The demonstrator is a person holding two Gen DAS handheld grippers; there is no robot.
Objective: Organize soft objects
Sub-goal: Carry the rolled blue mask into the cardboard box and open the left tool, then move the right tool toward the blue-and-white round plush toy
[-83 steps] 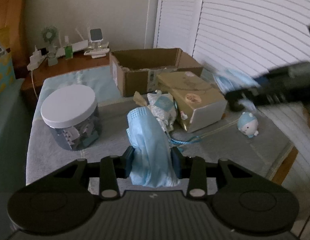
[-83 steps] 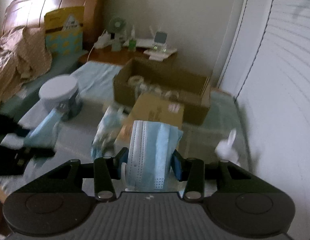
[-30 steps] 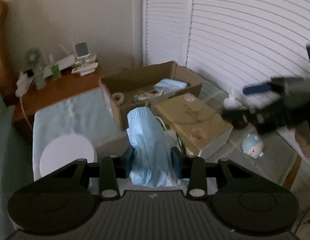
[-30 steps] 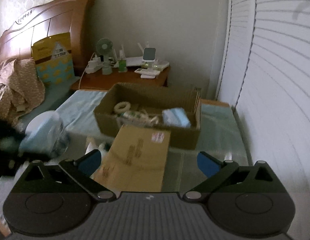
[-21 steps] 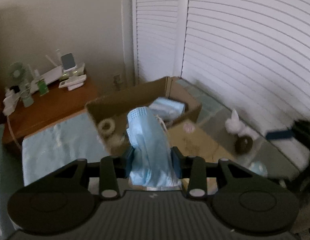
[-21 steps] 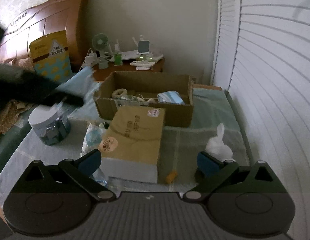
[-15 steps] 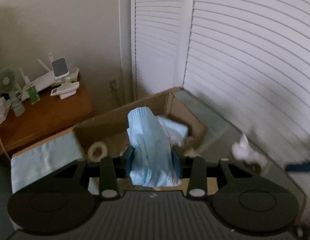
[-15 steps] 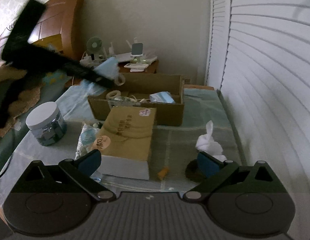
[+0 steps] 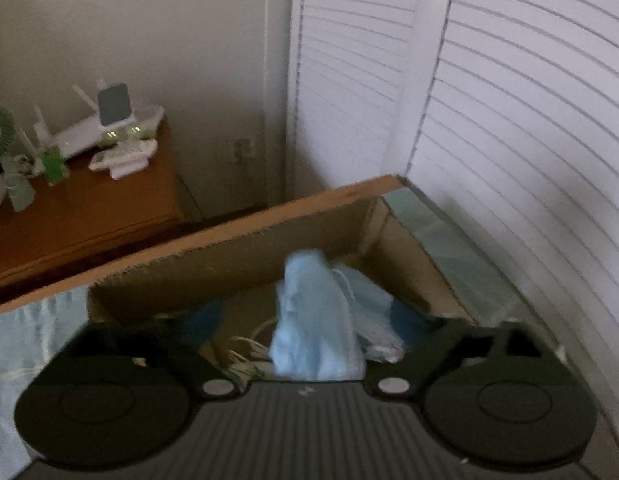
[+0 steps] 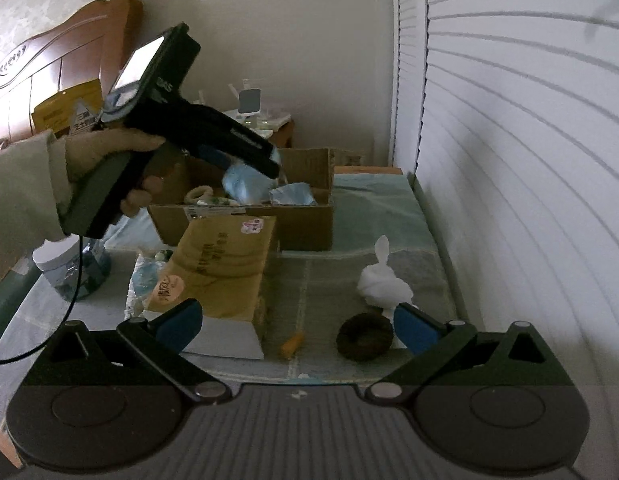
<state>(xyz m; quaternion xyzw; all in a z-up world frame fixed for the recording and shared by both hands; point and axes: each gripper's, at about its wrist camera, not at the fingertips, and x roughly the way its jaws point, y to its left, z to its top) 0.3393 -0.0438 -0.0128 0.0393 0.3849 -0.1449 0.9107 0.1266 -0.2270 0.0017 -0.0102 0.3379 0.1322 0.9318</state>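
Your left gripper (image 9: pixel 309 320) hovers over the box (image 9: pixel 245 240) at frame centre with fingers spread wide, so the mask (image 9: pixel 313 336) drops inside, while your right gripper (image 10: pixel 297 322) waits wide and empty below.

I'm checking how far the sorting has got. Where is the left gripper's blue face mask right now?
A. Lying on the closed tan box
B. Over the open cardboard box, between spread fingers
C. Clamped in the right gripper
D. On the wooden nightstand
B. The left gripper has its fingers apart around the blue face mask, above the open cardboard box.
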